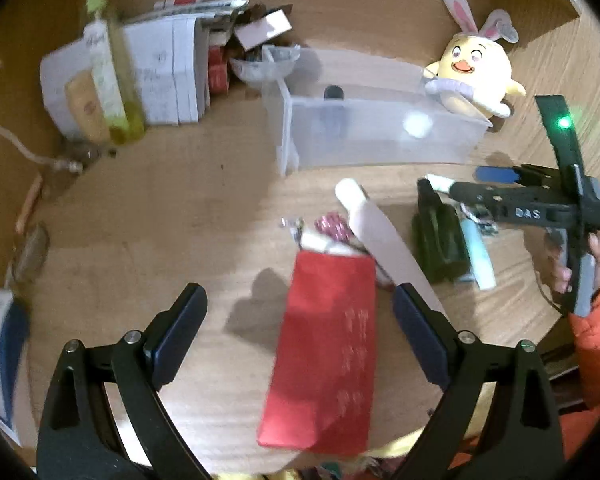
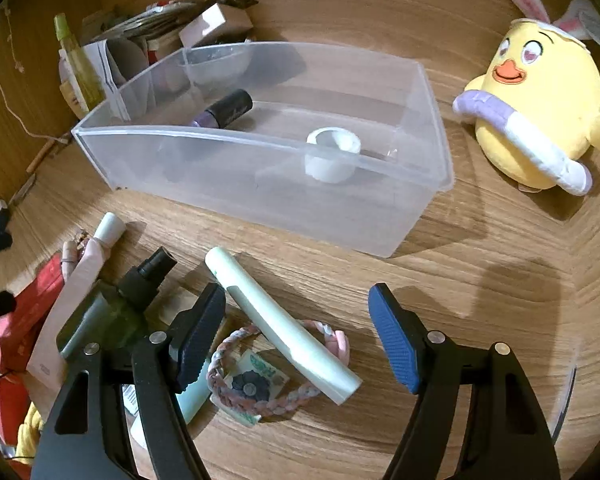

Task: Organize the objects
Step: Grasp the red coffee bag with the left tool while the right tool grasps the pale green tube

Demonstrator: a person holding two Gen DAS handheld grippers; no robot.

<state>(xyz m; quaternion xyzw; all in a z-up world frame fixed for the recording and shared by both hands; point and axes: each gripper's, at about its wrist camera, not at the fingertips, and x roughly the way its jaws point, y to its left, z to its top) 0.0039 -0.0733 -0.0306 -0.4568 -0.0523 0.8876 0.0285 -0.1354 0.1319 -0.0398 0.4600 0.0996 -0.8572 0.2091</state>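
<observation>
A clear plastic bin (image 2: 416, 92) stands on the wooden table and holds a purple nail polish bottle (image 2: 224, 114) and a white tape roll (image 2: 332, 154); the bin also shows in the left wrist view (image 1: 380, 140). My right gripper (image 2: 296, 324) is open, low over a pale green tube (image 2: 284, 328) lying across a braided pink bracelet (image 2: 276, 396). A dark green spray bottle (image 2: 116, 312) and a pink tube (image 2: 80, 284) lie left of it. My left gripper (image 1: 300, 312) is open above a red envelope (image 1: 324, 356).
A yellow chick plush (image 2: 536, 120) with bunny ears sits right of the bin. Boxes, papers and a green bottle (image 1: 108, 64) are piled at the back left. A cord (image 1: 12, 136) lies along the left. The right gripper (image 1: 452, 184) shows in the left wrist view.
</observation>
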